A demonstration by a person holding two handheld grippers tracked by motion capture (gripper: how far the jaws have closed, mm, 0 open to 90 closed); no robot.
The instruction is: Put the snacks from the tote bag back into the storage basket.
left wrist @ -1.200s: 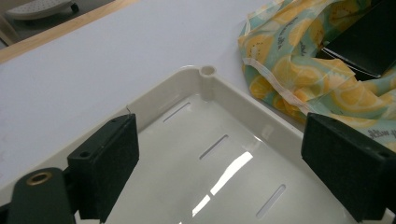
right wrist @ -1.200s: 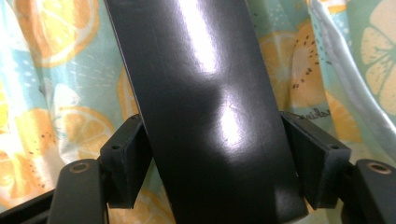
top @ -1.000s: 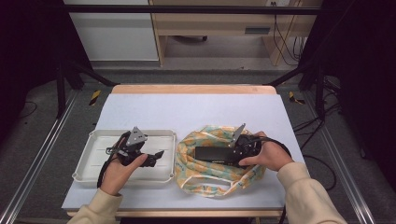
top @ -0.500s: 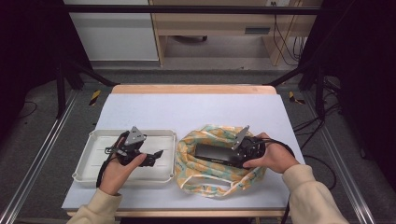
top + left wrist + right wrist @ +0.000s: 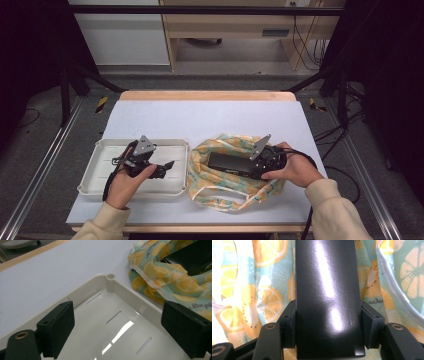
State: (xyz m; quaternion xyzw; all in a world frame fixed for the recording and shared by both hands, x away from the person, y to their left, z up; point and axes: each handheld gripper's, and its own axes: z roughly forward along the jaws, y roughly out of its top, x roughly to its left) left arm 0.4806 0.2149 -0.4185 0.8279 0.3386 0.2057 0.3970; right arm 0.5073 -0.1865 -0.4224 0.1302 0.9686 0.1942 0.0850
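Observation:
A long glossy black box (image 5: 227, 164) lies inside a lemon-print cloth bag (image 5: 220, 192) at the table's right front. My right gripper (image 5: 252, 166) has just been closing on the box's near end, and in the right gripper view both pads (image 5: 289, 325) press its sides (image 5: 327, 277). My left gripper (image 5: 169, 166) hovers open over a white plastic tray (image 5: 100, 172). In the left gripper view its jaws (image 5: 117, 330) stand wide apart above the slotted tray floor (image 5: 120, 315), with nothing between them. The bag (image 5: 160, 272) and the box (image 5: 192, 255) sit just beyond the tray's corner.
The tray and bag lie side by side on a pale mat (image 5: 210, 117) over a wooden table. Dark frame posts stand at both sides, with metal rails along the floor. Cables trail from each gripper toward the front edge.
My right hand has shifted slightly to the right with the gripper at the box's end. The left hand and the tray have stayed put.

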